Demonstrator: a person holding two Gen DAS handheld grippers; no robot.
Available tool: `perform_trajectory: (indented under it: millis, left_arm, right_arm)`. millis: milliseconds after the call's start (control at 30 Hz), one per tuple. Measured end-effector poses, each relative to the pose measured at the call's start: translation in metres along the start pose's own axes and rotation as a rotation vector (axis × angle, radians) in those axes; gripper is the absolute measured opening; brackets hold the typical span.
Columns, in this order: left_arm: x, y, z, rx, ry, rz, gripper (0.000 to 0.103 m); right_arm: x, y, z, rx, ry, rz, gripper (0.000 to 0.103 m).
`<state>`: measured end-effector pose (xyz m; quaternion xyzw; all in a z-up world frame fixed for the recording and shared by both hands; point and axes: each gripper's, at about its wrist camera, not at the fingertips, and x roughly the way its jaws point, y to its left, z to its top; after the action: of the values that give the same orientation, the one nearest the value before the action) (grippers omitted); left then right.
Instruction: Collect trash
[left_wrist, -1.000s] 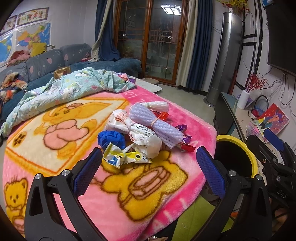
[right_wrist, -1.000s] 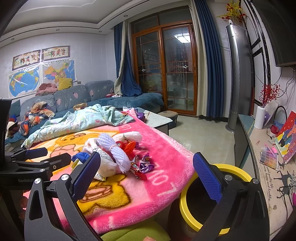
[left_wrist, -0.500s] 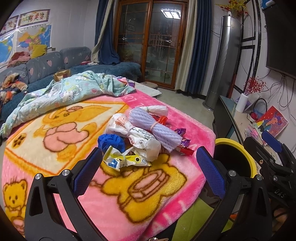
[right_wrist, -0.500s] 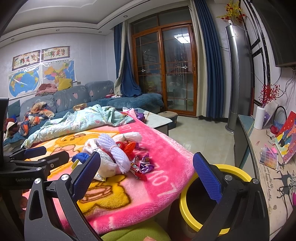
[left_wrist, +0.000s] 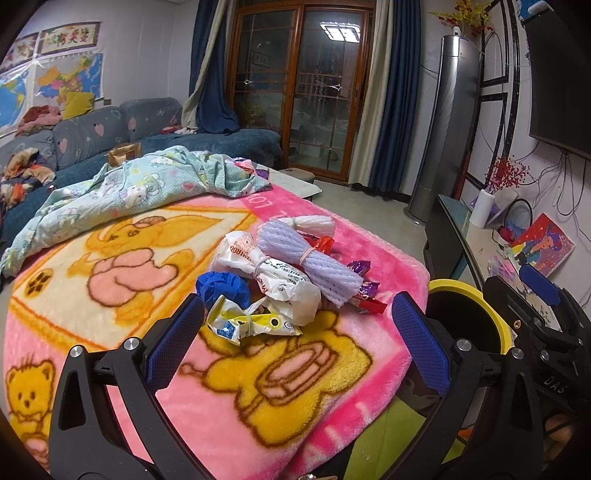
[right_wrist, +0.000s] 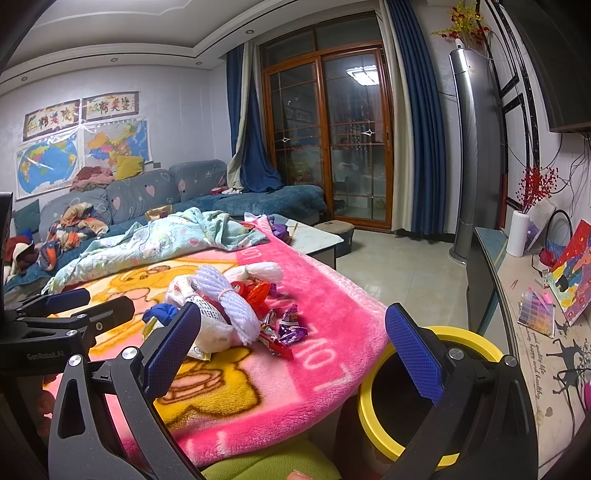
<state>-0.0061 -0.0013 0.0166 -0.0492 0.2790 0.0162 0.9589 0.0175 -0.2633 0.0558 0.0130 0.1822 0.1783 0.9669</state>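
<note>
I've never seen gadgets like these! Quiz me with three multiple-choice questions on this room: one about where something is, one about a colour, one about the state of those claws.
1. Where does the trash pile lie?
A. on the floor
B. on the pink blanket
C. in the bin

2. What colour is the rim of the bin?
A. yellow
B. red
C. white

3. How do the left gripper and right gripper stand?
A. both shut on wrappers
B. one open, one shut
C. both open, holding nothing

Answers: 1 B, the wrappers rest on the blanket; 2 A, a yellow ring tops the bin; 3 C, both pairs of blue pads stand wide apart, nothing between.
</note>
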Motion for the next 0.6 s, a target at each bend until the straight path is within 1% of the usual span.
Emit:
perform_trajectory:
  millis: [167, 267, 467, 600]
  left_arm:
    - [-0.0007, 0.0000, 0.0003, -0.002, -0.005, -0.006, 0.093]
    - [-0.0024, 0.0001, 0.0005, -0.002, -0.009, -0.012, 0.093]
    - [-0.0026, 0.0000, 0.0002, -0.007, -0.013, -0.016, 0.093]
    - [-0.0016, 0.0002, -0.0005, -0.008, -0.012, -0.016, 0.093]
  right_arm:
    - [0.0037, -0.0041, -0.0023, 0.001, 0.005, 0.000, 0.097]
    - [0.0023, 0.0020, -0.0020, 0.006, 0.016, -0.003, 0.097]
    - [-0.0011, -0.0001, 0.0045, 0.005, 0.020, -0.001, 0.097]
    - [0.0047, -0.0025, 0.0009, 0.001, 0.022, 0.006, 0.097]
